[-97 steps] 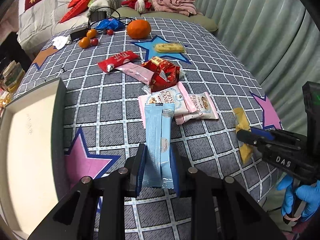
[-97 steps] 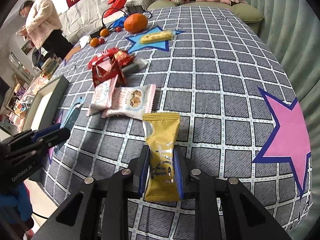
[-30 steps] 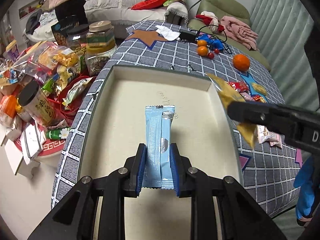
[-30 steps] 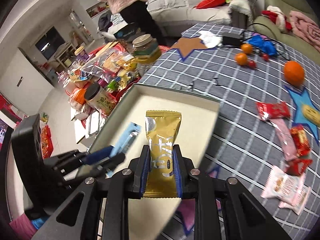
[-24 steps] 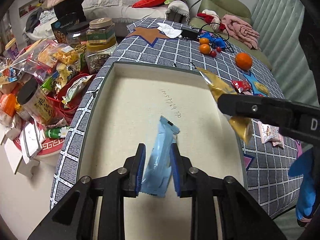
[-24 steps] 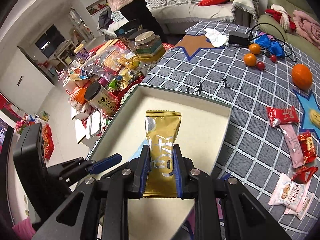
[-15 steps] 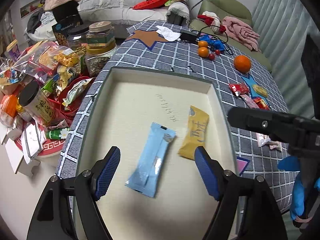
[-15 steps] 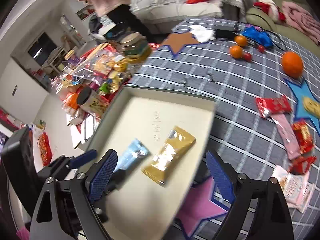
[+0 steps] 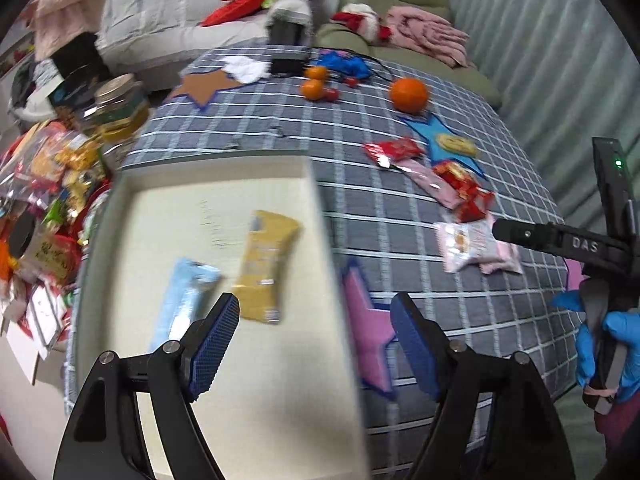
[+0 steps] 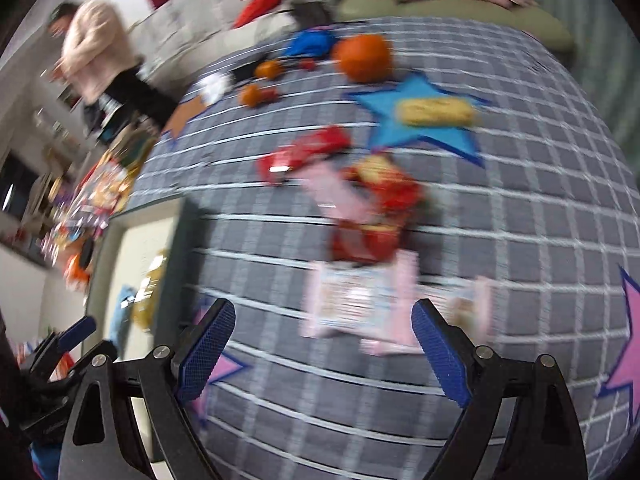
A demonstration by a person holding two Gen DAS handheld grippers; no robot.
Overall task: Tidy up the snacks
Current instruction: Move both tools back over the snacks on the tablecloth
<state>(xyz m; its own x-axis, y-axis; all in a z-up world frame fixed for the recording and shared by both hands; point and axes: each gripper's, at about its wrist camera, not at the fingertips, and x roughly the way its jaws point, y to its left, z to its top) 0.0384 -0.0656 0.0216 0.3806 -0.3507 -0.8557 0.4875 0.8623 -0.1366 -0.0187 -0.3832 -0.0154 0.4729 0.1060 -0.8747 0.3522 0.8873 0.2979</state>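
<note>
A light blue snack packet [image 9: 182,300] and a gold snack packet [image 9: 264,264] lie flat in the cream tray [image 9: 248,380]. My left gripper [image 9: 316,336] hangs open over the tray's right edge, empty. My right gripper [image 10: 320,340] is open and empty above the checked tablecloth, just short of two pink-and-white biscuit packets [image 10: 360,300]. Beyond them lie red packets [image 10: 372,208], a pink bar [image 10: 332,192] and a yellow snack [image 10: 436,112] on a blue star. In the left wrist view the right gripper's finger [image 9: 528,234] reaches over the biscuit packets [image 9: 468,246].
An orange [image 9: 408,94], small tangerines [image 9: 314,88], a blue cloth and a cable sit at the table's far end. Jars and bagged snacks [image 9: 52,168] crowd the left of the tray. A person [image 10: 100,52] stands by the sofa. A blue-gloved hand [image 9: 616,344] holds the right gripper.
Both grippers opened and dropped the blue and gold packets into the tray. Both then swung right, the right one far out over the loose snacks on the cloth.
</note>
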